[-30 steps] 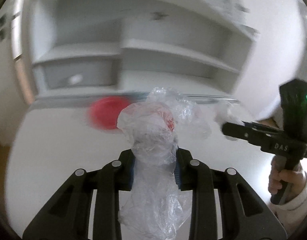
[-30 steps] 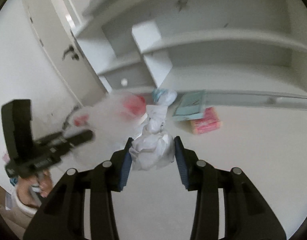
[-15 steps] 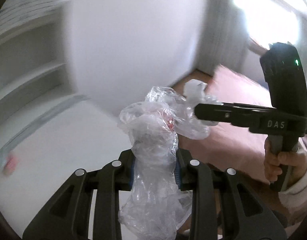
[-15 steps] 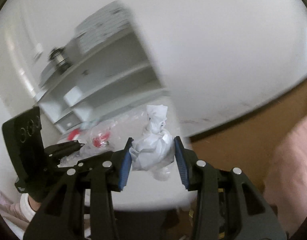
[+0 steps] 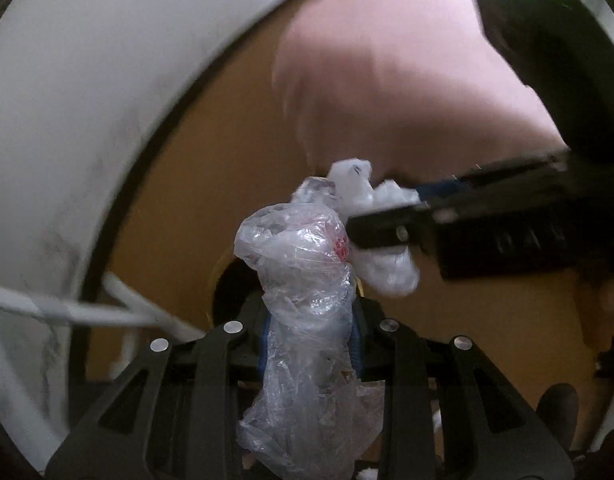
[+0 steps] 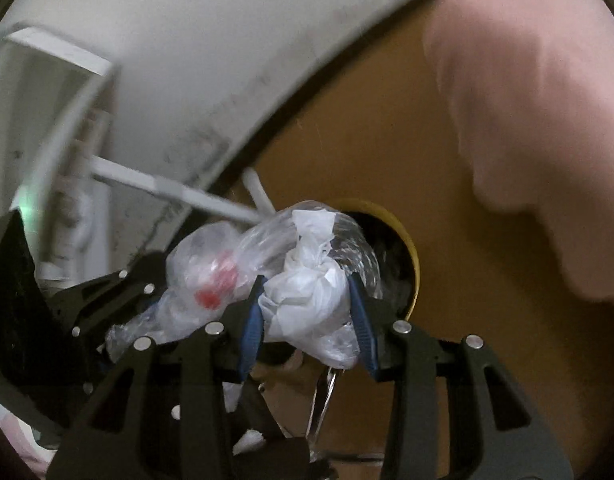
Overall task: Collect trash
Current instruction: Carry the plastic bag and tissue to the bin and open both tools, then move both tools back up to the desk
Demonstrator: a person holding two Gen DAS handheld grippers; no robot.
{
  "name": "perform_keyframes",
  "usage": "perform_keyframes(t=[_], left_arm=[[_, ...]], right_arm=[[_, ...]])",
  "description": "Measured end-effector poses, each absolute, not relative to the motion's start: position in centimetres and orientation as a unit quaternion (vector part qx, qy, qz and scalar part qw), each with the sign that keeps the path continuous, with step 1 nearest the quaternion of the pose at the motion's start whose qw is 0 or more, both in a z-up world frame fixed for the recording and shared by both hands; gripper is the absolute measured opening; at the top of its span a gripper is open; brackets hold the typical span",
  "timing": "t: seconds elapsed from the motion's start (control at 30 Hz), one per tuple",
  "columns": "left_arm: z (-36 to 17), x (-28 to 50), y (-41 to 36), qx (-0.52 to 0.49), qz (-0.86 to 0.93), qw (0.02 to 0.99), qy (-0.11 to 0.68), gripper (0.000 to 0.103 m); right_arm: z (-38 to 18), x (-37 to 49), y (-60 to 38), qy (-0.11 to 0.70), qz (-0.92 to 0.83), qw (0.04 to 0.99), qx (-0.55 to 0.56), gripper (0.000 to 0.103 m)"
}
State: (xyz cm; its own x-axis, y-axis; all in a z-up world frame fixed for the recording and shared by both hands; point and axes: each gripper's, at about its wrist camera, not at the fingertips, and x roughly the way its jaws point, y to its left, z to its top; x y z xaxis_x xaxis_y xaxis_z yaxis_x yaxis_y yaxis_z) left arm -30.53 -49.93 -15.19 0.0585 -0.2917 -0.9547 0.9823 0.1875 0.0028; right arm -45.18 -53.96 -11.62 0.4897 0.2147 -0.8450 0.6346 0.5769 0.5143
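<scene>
My left gripper (image 5: 310, 340) is shut on a crumpled clear plastic bag (image 5: 307, 280) with a red mark; it also shows in the right wrist view (image 6: 203, 276). My right gripper (image 6: 307, 316) is shut on a white crumpled wad of plastic (image 6: 307, 292), which also shows in the left wrist view (image 5: 381, 240) beside the clear bag. Both are held over a round trash bin with a yellow rim (image 6: 407, 248) and a dark inside, on a brown floor. The bin's dark opening (image 5: 235, 284) shows behind the clear bag.
A white wall (image 6: 227, 60) with a dark baseboard curves at the left. White cables (image 5: 87, 312) run along the floor near the bin. A pink bed cover (image 6: 547, 120) lies at the right.
Both grippers swung away from the white desk and shelves and down toward the floor. They now hold their trash over the yellow-rimmed bin, close together.
</scene>
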Motion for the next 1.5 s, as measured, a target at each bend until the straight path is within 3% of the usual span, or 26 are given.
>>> perform_keyframes(t=[0.2,0.5,0.53,0.57,0.6,0.63,0.83,1.03,1.23,1.33,1.5], left_arm=[[-24.9,-26.2,-48.8,0.383,-0.462,0.585,0.546,0.028],[-27.9,-22.4,-48.9,0.351,-0.444,0.582,0.584,0.03],[-27.9,-22.4,-48.9,0.351,-0.445,0.586,0.579,0.036],[-27.9,-22.9,-48.9,0.349,-0.449,0.585,0.578,0.054],[-27.6,-23.5,-48.8,0.345,-0.454,0.584,0.578,0.068],[-27.4,-23.7,-48.8,0.338,-0.46,0.588,0.573,0.09],[-25.5,-25.5,-49.1,0.347,-0.484,0.595,0.54,0.093],[-15.2,-30.1,-48.6,0.322,-0.581,0.622,0.414,0.093],[-0.9,-34.3,-44.1,0.249,-0.648,0.669,0.266,0.096],[6.4,-33.3,-39.5,0.199,-0.643,0.709,0.209,0.096],[12.0,-27.1,-30.4,0.167,-0.546,0.801,0.18,0.096]], right_arm=[[-22.3,-42.1,-52.3,0.524,-0.13,0.676,0.501,0.04],[-24.9,-39.8,-52.2,0.533,-0.128,0.66,0.514,0.041],[-24.7,-39.7,-52.3,0.528,-0.128,0.66,0.519,0.046],[-24.7,-39.8,-52.6,0.525,-0.13,0.657,0.525,0.066],[-24.8,-39.9,-52.8,0.527,-0.137,0.651,0.529,0.079],[-24.9,-40.5,-53.3,0.53,-0.145,0.647,0.529,0.092],[-23.2,-42.4,-54.9,0.514,-0.19,0.648,0.53,0.092],[-16.0,-47.3,-57.3,0.457,-0.261,0.683,0.506,0.092],[-1.3,-50.5,-57.0,0.331,-0.432,0.768,0.339,0.096],[7.1,-49.0,-53.3,0.245,-0.458,0.821,0.239,0.096],[13.7,-42.8,-45.9,0.201,-0.381,0.896,0.113,0.096]])
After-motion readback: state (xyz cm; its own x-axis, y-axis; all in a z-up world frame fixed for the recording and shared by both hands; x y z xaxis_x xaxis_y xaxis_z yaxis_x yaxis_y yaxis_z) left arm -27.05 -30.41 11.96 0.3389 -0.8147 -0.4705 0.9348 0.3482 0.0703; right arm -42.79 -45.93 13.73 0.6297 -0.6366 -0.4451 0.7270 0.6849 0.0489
